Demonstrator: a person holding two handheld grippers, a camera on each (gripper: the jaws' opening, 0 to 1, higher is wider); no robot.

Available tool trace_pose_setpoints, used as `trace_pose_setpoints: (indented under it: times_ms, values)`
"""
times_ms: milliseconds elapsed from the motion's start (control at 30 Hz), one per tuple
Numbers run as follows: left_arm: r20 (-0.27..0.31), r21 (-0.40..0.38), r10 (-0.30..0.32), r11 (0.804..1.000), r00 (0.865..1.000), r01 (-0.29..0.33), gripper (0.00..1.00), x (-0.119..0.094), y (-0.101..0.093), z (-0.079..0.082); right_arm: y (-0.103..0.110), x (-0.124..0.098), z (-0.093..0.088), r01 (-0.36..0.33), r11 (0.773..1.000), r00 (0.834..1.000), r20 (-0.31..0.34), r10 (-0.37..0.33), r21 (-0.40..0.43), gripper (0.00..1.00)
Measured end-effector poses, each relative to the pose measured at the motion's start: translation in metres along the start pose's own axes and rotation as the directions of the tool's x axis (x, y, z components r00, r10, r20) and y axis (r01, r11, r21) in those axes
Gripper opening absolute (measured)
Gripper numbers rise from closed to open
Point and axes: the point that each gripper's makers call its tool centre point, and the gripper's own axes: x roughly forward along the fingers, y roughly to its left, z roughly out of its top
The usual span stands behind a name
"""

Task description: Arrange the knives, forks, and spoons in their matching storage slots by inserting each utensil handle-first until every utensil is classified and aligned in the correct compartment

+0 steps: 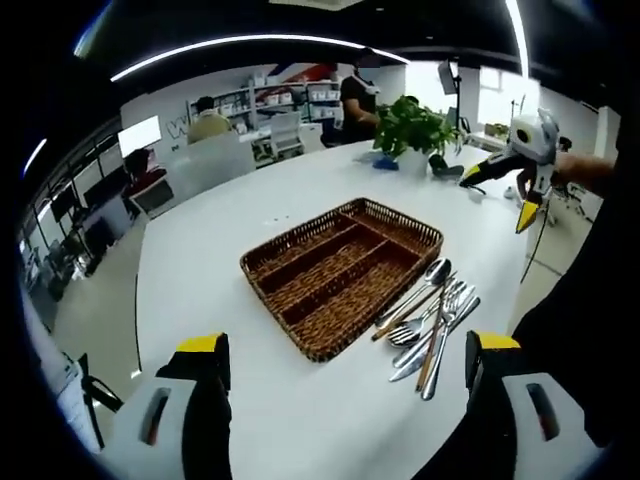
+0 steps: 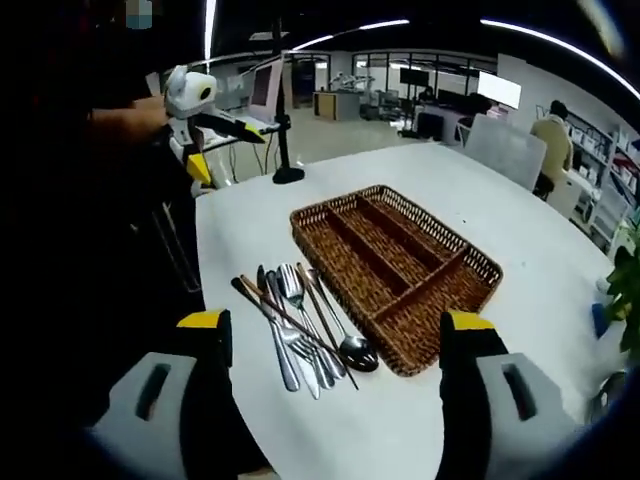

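Observation:
A brown wicker cutlery tray lies on the white table. It has three long slots and one cross slot, all bare. Beside its long side, a loose bundle of knives, forks and spoons rests on the table. My left gripper is held open above the table, short of the tray's near corner, holding nothing. My right gripper is open too, hovering over the utensil bundle's near end. Each gripper is visible in the other's view, raised off the table's side: the right gripper and the left gripper.
A potted green plant stands at one end of the table. A black lamp stand sits at the opposite end. People sit or stand at desks beyond. The table's edge runs close behind the utensils.

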Motion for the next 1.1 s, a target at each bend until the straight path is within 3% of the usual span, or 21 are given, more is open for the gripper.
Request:
trace_pose_setpoints:
  times_ms: [633,733,1100]
  values:
    - [0.014,-0.014,0.028,1.0,1.0,-0.028,1.0,-0.014,-0.004,-0.004,0.029,0.037,-0.004,-0.138,0.989,0.99,-0.036,0.136,-0.05,0.67]
    - [0.013,-0.016,0.028,0.999,1.0,-0.028,1.0,-0.015,-0.004,-0.005,0.036,0.042,-0.007,-0.175,0.983,0.984,-0.049,0.172,-0.06,0.59]
    - [0.008,0.001,0.059,0.998,0.998,-0.059,1.0,-0.025,0.001,-0.005,0.051,0.065,-0.019,-0.248,0.962,0.967,-0.094,0.238,-0.117,0.5]
